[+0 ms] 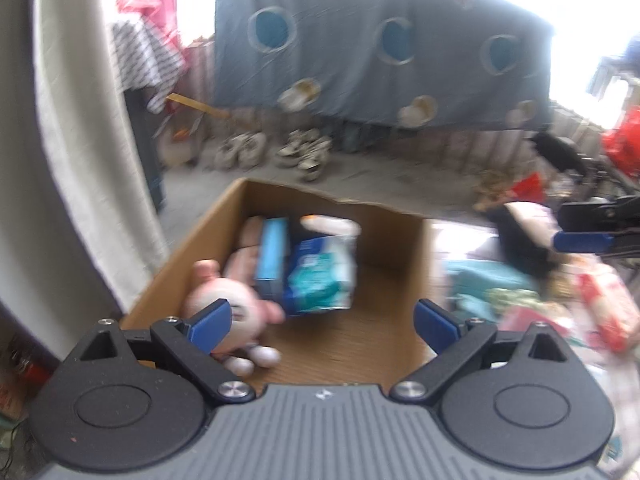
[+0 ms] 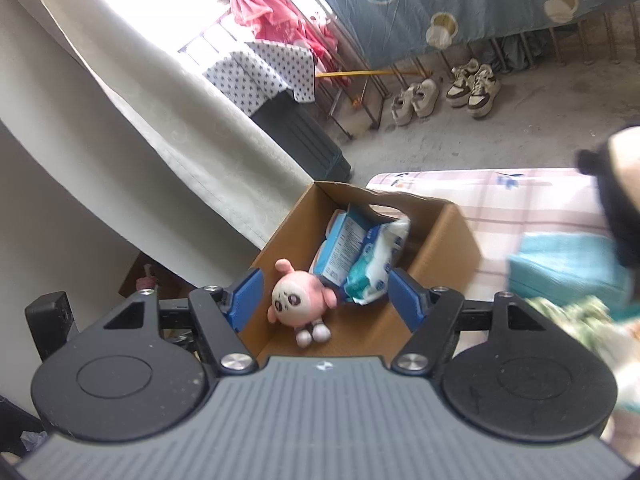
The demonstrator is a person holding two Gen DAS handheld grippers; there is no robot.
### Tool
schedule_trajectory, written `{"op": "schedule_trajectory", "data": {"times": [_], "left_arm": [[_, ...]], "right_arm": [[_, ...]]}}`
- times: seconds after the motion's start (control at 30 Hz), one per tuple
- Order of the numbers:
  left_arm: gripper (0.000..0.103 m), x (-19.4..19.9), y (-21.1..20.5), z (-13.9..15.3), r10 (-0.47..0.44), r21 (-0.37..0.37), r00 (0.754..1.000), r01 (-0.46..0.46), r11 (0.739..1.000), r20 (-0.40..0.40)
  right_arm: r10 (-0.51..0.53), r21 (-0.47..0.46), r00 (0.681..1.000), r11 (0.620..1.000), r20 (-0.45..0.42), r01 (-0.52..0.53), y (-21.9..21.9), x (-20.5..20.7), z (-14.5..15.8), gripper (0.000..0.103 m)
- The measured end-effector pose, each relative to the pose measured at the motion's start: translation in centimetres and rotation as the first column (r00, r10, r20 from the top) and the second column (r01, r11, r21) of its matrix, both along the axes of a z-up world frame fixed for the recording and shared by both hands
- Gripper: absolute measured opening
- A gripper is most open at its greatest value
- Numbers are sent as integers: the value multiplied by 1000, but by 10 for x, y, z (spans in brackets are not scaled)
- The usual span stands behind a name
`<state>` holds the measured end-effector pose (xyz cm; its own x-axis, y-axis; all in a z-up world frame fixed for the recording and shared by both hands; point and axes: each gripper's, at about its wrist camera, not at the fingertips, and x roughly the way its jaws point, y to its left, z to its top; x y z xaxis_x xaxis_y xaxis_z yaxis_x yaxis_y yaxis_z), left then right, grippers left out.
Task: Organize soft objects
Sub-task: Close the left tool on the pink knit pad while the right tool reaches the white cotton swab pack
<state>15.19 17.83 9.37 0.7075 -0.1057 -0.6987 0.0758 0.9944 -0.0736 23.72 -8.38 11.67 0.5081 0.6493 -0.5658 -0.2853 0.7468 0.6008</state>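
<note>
An open cardboard box (image 1: 396,240) (image 2: 452,240) holds a pink plush doll (image 1: 236,308) (image 2: 298,300), a blue carton (image 1: 272,256) (image 2: 344,244) and a soft tissue pack (image 1: 320,276) (image 2: 376,264). My left gripper (image 1: 324,326) is open and empty, just above the box's near end. My right gripper (image 2: 326,300) is open and empty, higher above the same box. Its blue fingertips (image 1: 580,242) show at the right edge of the left wrist view. A teal cloth (image 1: 480,280) (image 2: 568,268) and a black-and-white plush (image 1: 524,236) (image 2: 616,184) lie right of the box.
The box stands on a pink checked bedsheet (image 2: 520,204). A white curtain (image 2: 140,152) hangs to the left. Shoes (image 2: 444,92) stand on the concrete floor under a blue hanging sheet (image 1: 380,40). Mixed colourful items (image 1: 580,304) are piled at the right.
</note>
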Motion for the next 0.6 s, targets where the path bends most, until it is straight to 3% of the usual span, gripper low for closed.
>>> {"op": "schedule_trajectory", "data": {"times": [0.13,0.27,0.43,0.6], "left_arm": [[101,-31,-45,6,-97,-14,994,98,995,51],[101,-48,-88,-3,-175,-14,984,175,984,43],[101,-53,-130,-16,-242,-15,969,243,970,55],[101,-42,-164,-29,-280,-23,959,281,959,43]], "right_arm": [[-40,24,999,999,30,39,-63,-51,7,74],[-108,25,993,994,44,107,-123,-102,0,76],[-206,40,978,978,30,204,-192,-162,-26,76],[-274,35,961,961,32,273,-225,-201,-61,76]]}}
